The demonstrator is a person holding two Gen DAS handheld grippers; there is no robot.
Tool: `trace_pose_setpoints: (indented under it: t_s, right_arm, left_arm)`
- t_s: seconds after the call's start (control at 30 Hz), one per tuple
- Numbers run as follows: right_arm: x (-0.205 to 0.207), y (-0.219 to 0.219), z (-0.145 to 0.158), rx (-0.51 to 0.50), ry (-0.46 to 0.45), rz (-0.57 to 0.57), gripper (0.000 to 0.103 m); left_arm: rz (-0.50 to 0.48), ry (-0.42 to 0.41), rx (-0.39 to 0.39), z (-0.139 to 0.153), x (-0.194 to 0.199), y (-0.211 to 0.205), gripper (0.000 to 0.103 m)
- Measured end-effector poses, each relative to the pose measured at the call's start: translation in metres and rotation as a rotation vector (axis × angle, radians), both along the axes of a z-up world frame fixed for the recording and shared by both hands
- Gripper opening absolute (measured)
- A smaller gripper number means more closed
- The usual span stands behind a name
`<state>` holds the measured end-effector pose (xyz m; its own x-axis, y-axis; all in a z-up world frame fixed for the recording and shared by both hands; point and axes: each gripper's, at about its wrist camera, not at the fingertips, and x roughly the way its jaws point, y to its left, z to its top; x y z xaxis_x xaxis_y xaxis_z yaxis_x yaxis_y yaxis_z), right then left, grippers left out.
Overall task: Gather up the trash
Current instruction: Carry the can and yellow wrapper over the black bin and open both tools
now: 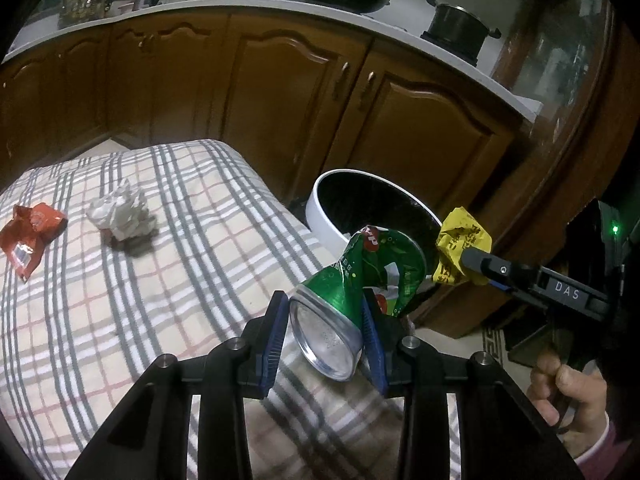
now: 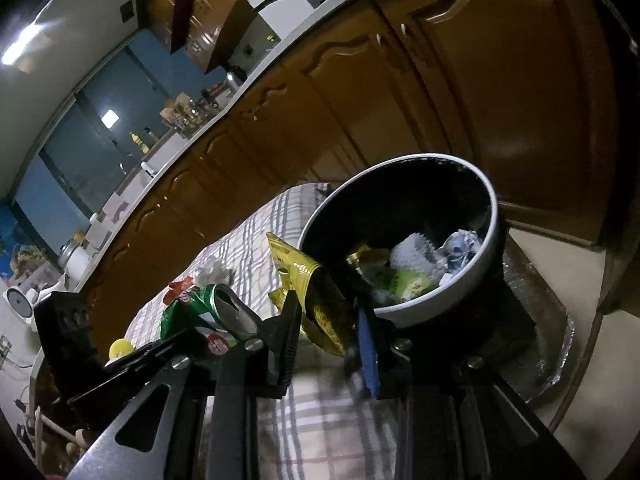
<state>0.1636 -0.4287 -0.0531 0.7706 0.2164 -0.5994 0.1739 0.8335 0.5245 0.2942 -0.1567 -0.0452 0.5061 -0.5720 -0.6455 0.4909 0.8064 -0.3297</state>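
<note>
**Both claws loaded beside the bin**

While the left claw (image 1: 324, 336) clamps a crushed green can (image 1: 352, 292) narrowly between its blue pads, the right claw (image 2: 328, 340) pinches a crumpled yellow wrapper (image 2: 316, 292). Both point downward toward the white trash bin (image 2: 452, 300), wrapper at its rim, can just beside. On the checked bed (image 1: 160, 300) lie a red wrapper (image 1: 30, 236) and white tissue (image 1: 120, 212).

- I see dim, warm indoor light; ceiling lamp (image 2: 24, 46) glares far above the bin (image 2: 496, 216).
- Fisheye bends cabinets (image 1: 280, 92) behind the bin; black corners.
- Cloth near the bin blurs slightly.
</note>
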Motion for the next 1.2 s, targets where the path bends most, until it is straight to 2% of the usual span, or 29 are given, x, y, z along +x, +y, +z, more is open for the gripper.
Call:
trace_pose_setpoints:
  t_s: [0.47,1.2]
  right_arm:
    - [0.006,-0.019,0.000,-0.022,0.010,-0.035,0.027]
    - [0.024,-0.051,-0.001,-0.067,0.041,-0.084,0.027]
  left_arm:
    - [-0.012,0.005,-0.007,0.000,0.027,-0.029,0.034]
    - [-0.028,-0.002,0.037,-0.003,0.065,-0.083,0.035]
